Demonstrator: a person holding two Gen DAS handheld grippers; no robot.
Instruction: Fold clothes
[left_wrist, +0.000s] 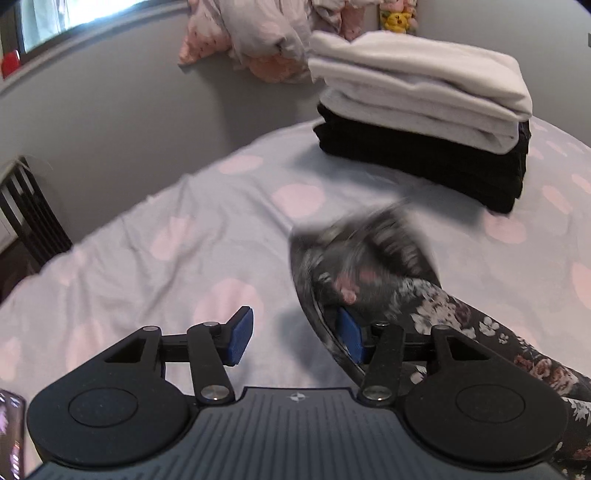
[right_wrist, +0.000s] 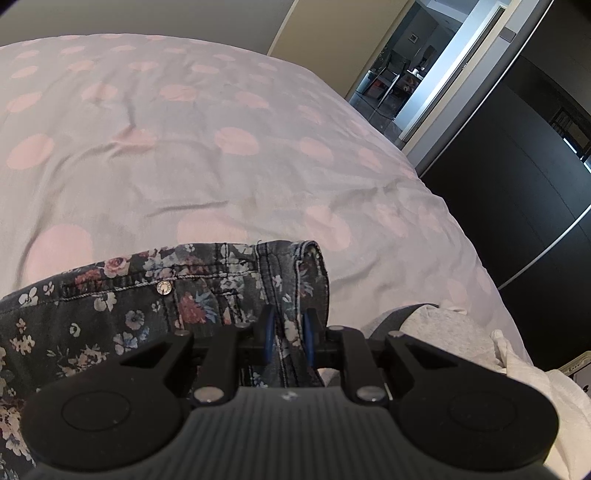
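Observation:
Dark floral denim trousers (right_wrist: 122, 314) lie on the polka-dot bed cover (right_wrist: 192, 155). My right gripper (right_wrist: 290, 332) is shut on the waistband edge of the trousers near the rivet button. In the left wrist view my left gripper (left_wrist: 295, 334) is open, its blue pads wide apart. A blurred end of the floral trousers (left_wrist: 365, 258) hangs against the right pad, not clamped, and the fabric trails off to the lower right.
A stack of folded black and white clothes (left_wrist: 421, 122) sits on the bed ahead of the left gripper. A heap of pink and grey bedding (left_wrist: 258, 40) lies behind it. Grey and white garments (right_wrist: 480, 350) lie at the bed's right edge, beside dark wardrobes (right_wrist: 517, 166).

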